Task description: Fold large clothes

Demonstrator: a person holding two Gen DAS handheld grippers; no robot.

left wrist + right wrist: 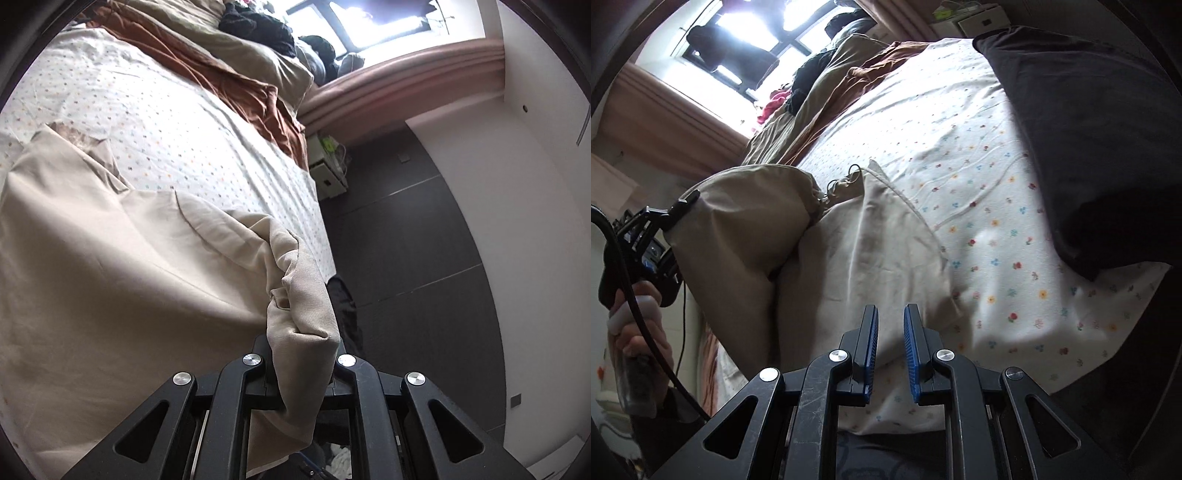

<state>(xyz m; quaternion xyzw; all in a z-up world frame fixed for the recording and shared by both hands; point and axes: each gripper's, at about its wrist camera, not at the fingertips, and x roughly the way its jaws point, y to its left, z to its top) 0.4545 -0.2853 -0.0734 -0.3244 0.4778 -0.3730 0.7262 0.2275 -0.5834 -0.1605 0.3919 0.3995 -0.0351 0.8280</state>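
left gripper (301,354) clamped on beige garment (110,258) | right gripper (891,347) pads slightly apart, holding nothing | garment on floral bedsheet (990,206)

On my feeds I count: one beige garment (110,266); two grippers, left (301,354) and right (890,347); one floral bedsheet (979,206); one dark pillow (1100,129), far right; one bedside cabinet (327,170); dark clothes (258,26), possibly two heaps.

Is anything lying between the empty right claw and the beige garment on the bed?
Nothing visible. The right claw hangs with open jaws directly over the beige cloth garment; the dark pillow lies off to the side.
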